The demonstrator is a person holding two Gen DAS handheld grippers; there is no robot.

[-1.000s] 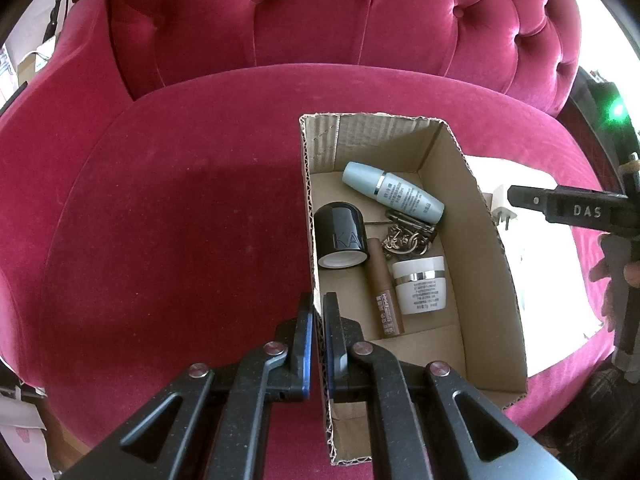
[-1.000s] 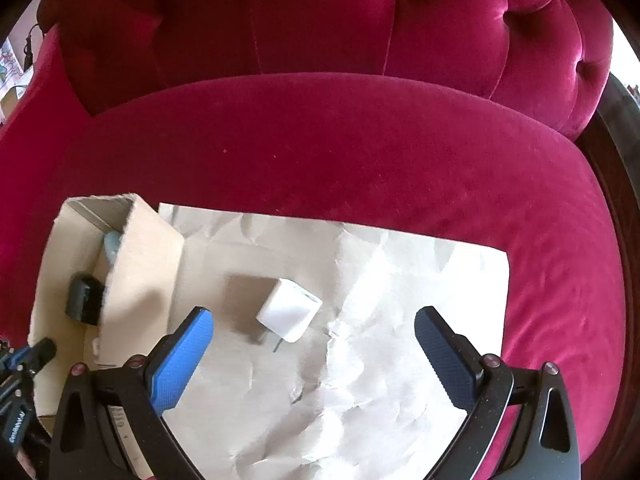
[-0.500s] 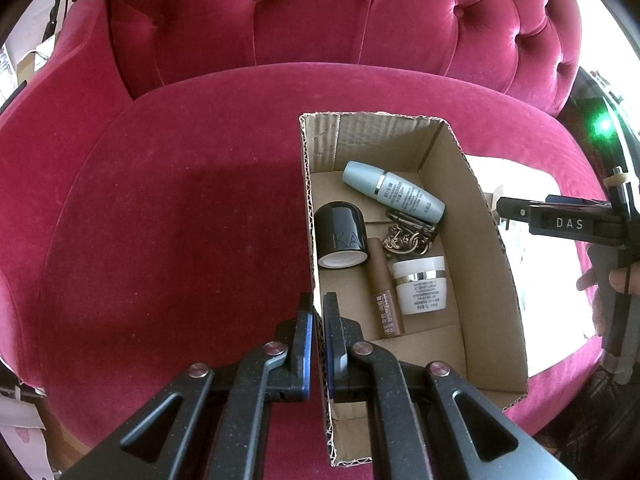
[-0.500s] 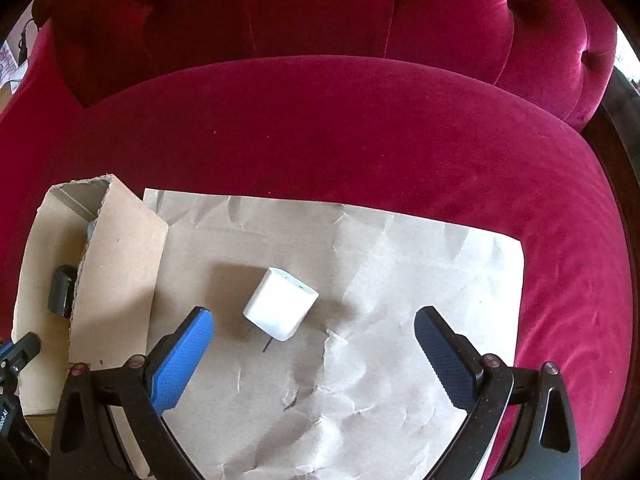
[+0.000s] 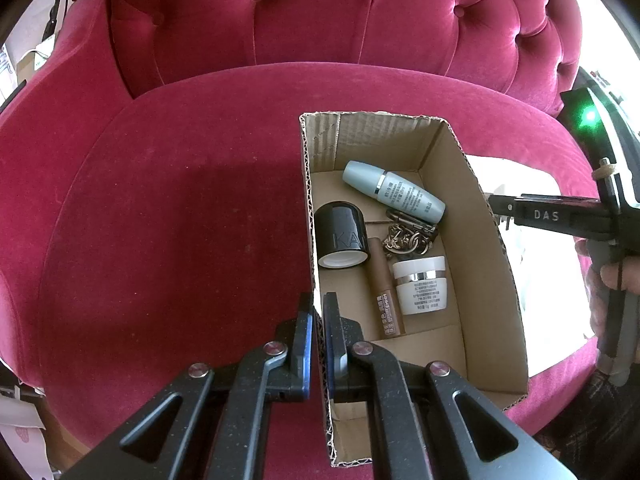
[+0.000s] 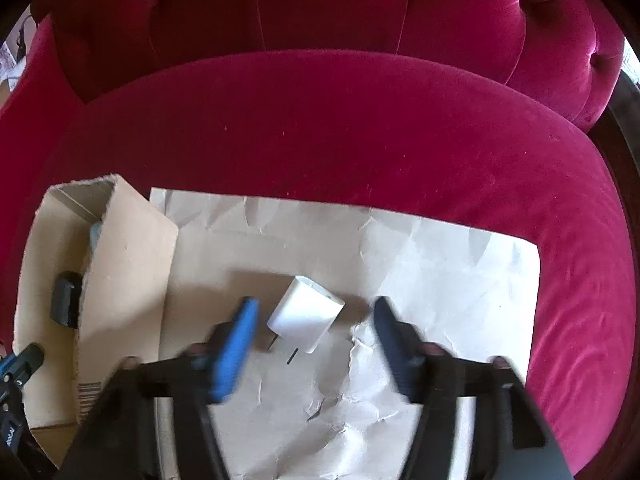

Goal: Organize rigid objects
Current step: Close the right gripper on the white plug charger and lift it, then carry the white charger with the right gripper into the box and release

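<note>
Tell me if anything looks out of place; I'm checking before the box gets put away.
One item is outside the cardboard box: a white plug adapter lies tilted, prongs toward the camera, on the crumpled brown paper. The right gripper is closing around it, not yet touching. The left gripper pinches the box's wall.

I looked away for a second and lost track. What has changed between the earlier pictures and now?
The right gripper came in over the white charger on the brown paper; its jaws, wide a second ago, are closing, with the charger between them but not yet pressed. Unchanged: the left gripper stays clamped on the cardboard box wall, and the box's contents have not moved.
</note>
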